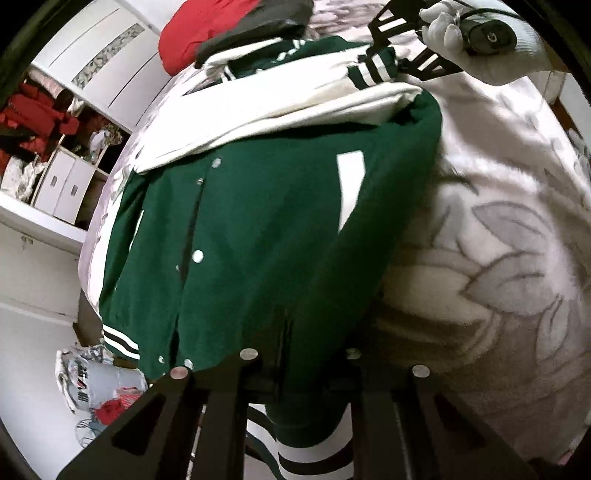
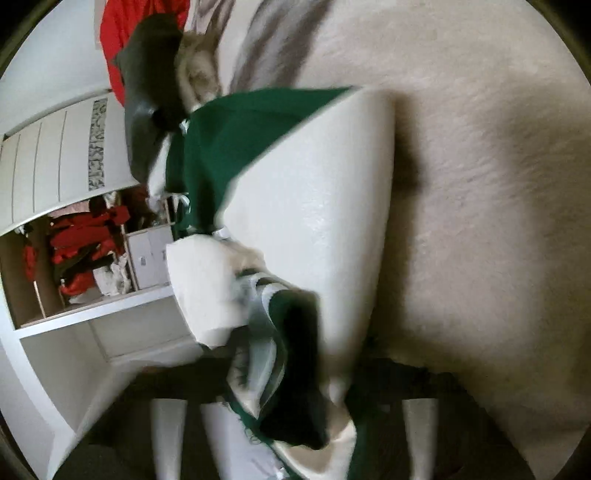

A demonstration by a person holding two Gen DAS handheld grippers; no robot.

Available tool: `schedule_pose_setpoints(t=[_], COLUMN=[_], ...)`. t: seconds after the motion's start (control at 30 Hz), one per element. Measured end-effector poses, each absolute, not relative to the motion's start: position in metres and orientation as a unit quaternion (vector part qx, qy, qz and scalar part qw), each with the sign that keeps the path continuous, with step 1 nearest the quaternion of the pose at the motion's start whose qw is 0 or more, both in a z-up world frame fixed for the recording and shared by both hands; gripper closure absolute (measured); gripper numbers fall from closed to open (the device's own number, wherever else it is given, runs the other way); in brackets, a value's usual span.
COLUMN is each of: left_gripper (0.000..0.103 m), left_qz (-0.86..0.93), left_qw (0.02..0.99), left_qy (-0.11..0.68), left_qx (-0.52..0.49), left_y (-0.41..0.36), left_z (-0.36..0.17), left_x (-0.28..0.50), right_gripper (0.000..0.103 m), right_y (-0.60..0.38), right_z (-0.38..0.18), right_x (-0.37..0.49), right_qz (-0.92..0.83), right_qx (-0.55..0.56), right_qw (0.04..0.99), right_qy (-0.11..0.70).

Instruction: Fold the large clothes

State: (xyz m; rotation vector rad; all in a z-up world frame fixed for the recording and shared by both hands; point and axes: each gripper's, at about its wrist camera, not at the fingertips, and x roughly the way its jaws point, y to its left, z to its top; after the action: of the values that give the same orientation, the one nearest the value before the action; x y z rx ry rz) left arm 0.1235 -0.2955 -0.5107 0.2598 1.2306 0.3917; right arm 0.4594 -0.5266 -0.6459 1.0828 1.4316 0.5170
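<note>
A green varsity jacket (image 1: 258, 229) with white sleeves and striped cuffs lies on a bed with a white floral blanket (image 1: 498, 229). My left gripper (image 1: 299, 373) is shut on the jacket's striped hem (image 1: 306, 454) at the near edge. My right gripper (image 1: 402, 55) shows at the far end of the left wrist view, shut on a striped sleeve cuff (image 1: 373, 68). In the right wrist view the white sleeve (image 2: 314, 221) runs forward from my right gripper (image 2: 291, 417), with the striped cuff (image 2: 273, 354) bunched in its jaws over the jacket's green body (image 2: 229, 140).
A red garment (image 1: 192, 33) and a dark garment (image 1: 258, 33) lie at the bed's far end. An open white wardrobe (image 1: 55, 147) with red clothes stands to the left. A bag of clothes (image 1: 99, 380) sits on the floor.
</note>
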Motion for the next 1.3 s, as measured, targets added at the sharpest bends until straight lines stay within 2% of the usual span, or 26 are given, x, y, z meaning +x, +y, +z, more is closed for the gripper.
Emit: schedule_pose_setpoints(t=[0.03,0.13,0.37,0.5,0.7,0.87,0.9,0.93,0.97,1.0,1.07,1.17,1.23,1.27,1.3], left_gripper=[0.093,0.093,0.094,0.094,0.094,0.093,0.087,0.084,0.077,0.076,0.075,0.071,0.057,0.047,0.046], left_qz=[0.180,0.177,0.163,0.163,0.171,0.170,0.158,0.150,0.136,0.124,0.095,0.077,0.083,0.086,0.078], left_qw=[0.794,0.805,0.821,0.819,0.798,0.766,0.757,0.747,0.733,0.725,0.706,0.690,0.684,0.685,0.685], left_qy=[0.570,0.559,0.546,0.538,0.538,0.554,0.562,0.570,0.573,0.568,0.539,0.503,0.500,0.500,0.499], left_qx=[0.112,0.087,-0.037,-0.117,-0.209,-0.279,-0.293,-0.307,-0.341,-0.370,-0.449,-0.514,-0.524,-0.523,-0.525], left_y=[-0.288,-0.266,-0.162,-0.081,0.048,0.147,0.160,0.171,0.186,0.194,0.211,0.220,0.218,0.215,0.212], left_z=[-0.505,-0.483,-0.418,-0.399,-0.425,-0.486,-0.501,-0.515,-0.533,-0.541,-0.550,-0.547,-0.540,-0.536,-0.535], left_x=[0.123,0.118,0.100,0.088,0.080,0.075,0.075,0.074,0.071,0.066,0.049,0.022,0.010,0.006,0.005], right_gripper=[0.083,0.086,0.088,0.088,0.089,0.090,0.090,0.087,0.076,0.072,0.044,0.042,0.041,0.037,0.036], right_y=[-0.518,-0.496,-0.403,-0.326,-0.158,-0.028,-0.016,0.000,0.013,0.016,0.021,0.017,-0.001,-0.019,-0.032], right_z=[-0.637,-0.596,-0.461,-0.410,-0.401,-0.456,-0.469,-0.482,-0.495,-0.502,-0.503,-0.488,-0.476,-0.467,-0.464], right_x=[0.461,0.467,0.497,0.510,0.553,0.584,0.587,0.592,0.596,0.598,0.597,0.581,0.556,0.533,0.516], right_qz=[0.210,0.186,0.156,0.138,0.112,0.080,0.072,0.067,0.063,0.061,0.079,0.159,0.206,0.221,0.225], right_qx=[0.458,0.424,0.346,0.291,0.215,0.142,0.134,0.117,0.108,0.115,0.140,0.170,0.199,0.206,0.204], right_qw=[0.603,0.620,0.669,0.690,0.700,0.701,0.700,0.697,0.692,0.687,0.678,0.652,0.633,0.628,0.628], right_qy=[0.619,0.633,0.639,0.649,0.671,0.694,0.698,0.704,0.711,0.714,0.717,0.721,0.719,0.717,0.717])
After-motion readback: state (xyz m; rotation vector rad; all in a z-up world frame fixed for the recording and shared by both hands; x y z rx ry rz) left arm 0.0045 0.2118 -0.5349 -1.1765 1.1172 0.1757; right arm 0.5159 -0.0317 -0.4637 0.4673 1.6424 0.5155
